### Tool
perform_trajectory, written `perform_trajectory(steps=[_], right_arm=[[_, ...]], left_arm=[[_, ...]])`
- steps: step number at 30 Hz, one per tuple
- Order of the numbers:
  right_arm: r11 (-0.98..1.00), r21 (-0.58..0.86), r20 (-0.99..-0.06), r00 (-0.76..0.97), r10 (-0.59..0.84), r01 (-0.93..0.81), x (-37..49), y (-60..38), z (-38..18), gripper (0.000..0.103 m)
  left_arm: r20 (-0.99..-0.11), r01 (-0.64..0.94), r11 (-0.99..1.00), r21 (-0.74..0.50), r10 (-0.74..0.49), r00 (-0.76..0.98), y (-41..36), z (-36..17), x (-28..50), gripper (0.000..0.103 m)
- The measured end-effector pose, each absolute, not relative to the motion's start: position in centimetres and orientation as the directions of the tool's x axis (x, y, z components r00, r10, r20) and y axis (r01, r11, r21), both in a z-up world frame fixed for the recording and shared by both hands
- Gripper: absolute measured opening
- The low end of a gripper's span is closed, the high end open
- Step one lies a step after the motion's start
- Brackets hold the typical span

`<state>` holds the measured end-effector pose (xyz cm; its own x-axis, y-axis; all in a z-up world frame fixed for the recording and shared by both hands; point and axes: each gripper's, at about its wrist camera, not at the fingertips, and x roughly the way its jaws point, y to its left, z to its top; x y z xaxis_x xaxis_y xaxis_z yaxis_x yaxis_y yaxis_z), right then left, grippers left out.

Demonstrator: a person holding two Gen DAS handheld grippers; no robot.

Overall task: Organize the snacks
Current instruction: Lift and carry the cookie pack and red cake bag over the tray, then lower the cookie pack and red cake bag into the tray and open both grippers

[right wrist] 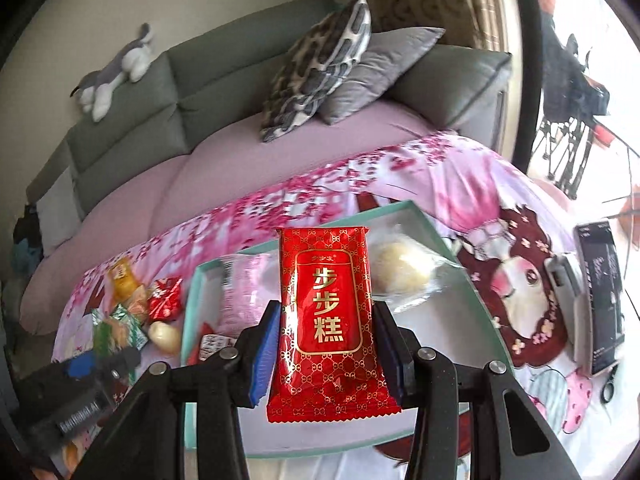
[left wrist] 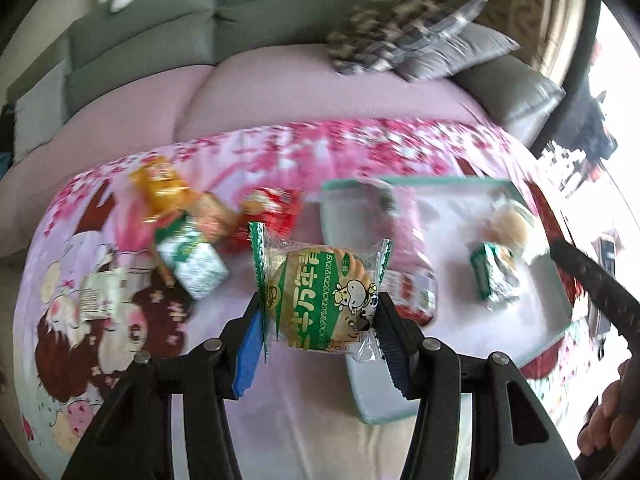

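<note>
Table under pink cartoon-print cloth; teal-rimmed tray; grey sofa behind. Left gripper clamps green-wrapped cake; right gripper clamps red cake packet.

In the left wrist view, motion blur smears the snack pile at centre left and the packets in the tray at right, so their labels cannot be read. A hand is cut off at the lower right edge. In the right wrist view, the red packet hides the tray's middle.
</note>
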<state>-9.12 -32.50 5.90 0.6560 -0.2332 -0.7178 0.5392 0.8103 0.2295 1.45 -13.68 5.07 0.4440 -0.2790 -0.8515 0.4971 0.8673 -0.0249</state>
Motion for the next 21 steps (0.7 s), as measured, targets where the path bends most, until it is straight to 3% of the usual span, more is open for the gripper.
perform_trajectory(steps=[21], right_arm=[[0.847,0.263,-0.790,0.607,-0.085,0.462,-6.7,-30.5,2.0,0.048]], left_arm=[[-0.923,0.599,0.800,-0.019,-0.244,0.296,-18.3,-0.2,-0.7,0.055]])
